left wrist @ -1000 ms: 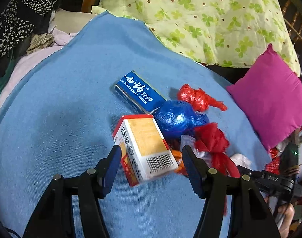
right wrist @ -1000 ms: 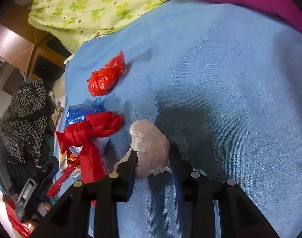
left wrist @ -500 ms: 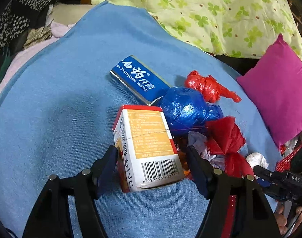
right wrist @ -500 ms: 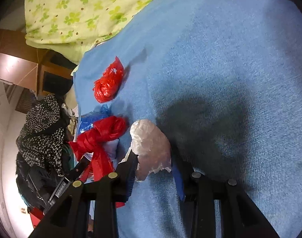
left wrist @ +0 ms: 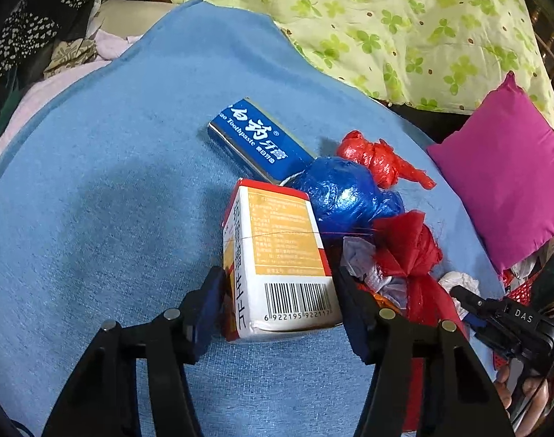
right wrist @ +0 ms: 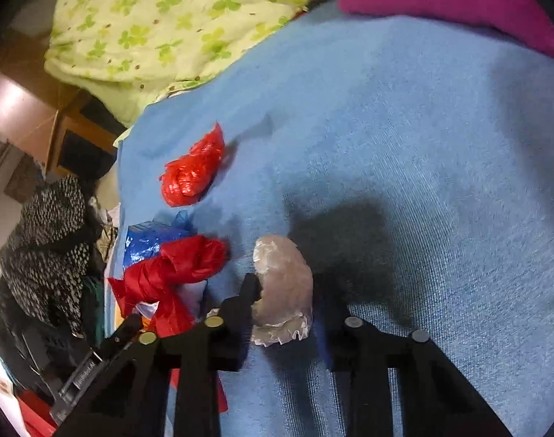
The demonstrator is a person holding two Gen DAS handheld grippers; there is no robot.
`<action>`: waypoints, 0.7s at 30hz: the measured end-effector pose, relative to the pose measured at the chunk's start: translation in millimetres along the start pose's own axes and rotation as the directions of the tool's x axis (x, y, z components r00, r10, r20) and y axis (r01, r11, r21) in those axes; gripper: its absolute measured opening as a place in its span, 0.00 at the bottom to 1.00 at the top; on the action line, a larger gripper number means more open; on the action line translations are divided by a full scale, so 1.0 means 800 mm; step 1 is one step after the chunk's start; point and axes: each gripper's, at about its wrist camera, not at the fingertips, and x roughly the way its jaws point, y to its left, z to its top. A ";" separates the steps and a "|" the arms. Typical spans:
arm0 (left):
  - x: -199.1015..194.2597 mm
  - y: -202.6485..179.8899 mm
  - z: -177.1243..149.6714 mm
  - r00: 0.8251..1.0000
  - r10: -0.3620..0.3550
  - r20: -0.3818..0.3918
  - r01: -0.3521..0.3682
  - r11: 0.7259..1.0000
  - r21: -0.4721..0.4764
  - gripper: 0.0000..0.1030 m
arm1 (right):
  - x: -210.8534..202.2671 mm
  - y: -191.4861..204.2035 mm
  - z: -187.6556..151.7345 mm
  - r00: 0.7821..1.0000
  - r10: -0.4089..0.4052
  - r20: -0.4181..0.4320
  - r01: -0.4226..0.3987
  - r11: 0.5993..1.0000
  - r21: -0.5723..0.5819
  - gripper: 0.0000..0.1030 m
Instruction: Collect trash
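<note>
An orange-and-white carton (left wrist: pixel 277 255) with a barcode lies on the blue blanket (left wrist: pixel 113 182). My left gripper (left wrist: pixel 279 280) straddles its near end, jaws closing, and both pads touch its sides. Behind the carton lie a blue toothpaste box (left wrist: pixel 255 138), a blue plastic bag ball (left wrist: pixel 342 193), a small red bag (left wrist: pixel 379 160) and a knotted red bag (left wrist: pixel 408 251). My right gripper (right wrist: pixel 286 284) is shut on a crumpled clear plastic wad (right wrist: pixel 284 291), which rests on the blanket beside the knotted red bag (right wrist: pixel 182 269).
A magenta cushion (left wrist: pixel 506 182) sits at the right, and a green clover quilt (left wrist: pixel 404 18) lies at the back. Black dotted clothing (right wrist: pixel 47 240) and other clothes are heaped past the blanket's left edge. In the right wrist view bare blanket (right wrist: pixel 440 182) stretches to the right.
The left gripper has come forward around the carton and its jaws have drawn in against its sides. The right jaws have pinched tighter on the clear wad.
</note>
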 end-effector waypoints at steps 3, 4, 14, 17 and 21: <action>-0.008 0.002 0.002 1.000 -0.002 0.015 0.002 1.000 -0.002 0.59 | -0.016 0.010 -0.002 0.998 -0.017 0.052 0.020 0.998 -0.059 0.28; -0.012 0.003 0.003 1.000 -0.005 0.023 0.006 1.000 -0.006 0.59 | -0.025 0.014 -0.003 0.997 -0.014 0.080 0.021 0.997 -0.080 0.28; -0.071 -0.018 -0.001 0.977 0.053 0.205 -0.070 0.995 0.074 0.59 | -0.083 0.042 -0.013 0.973 0.033 0.229 0.016 0.978 -0.206 0.28; -0.084 -0.030 -0.004 0.969 0.057 0.241 -0.086 0.990 0.112 0.59 | -0.093 0.043 -0.016 0.968 0.044 0.249 0.011 0.977 -0.215 0.28; -0.101 -0.049 -0.011 0.963 0.047 0.265 -0.090 0.984 0.153 0.59 | -0.102 0.042 -0.017 0.963 0.058 0.263 0.001 0.975 -0.222 0.28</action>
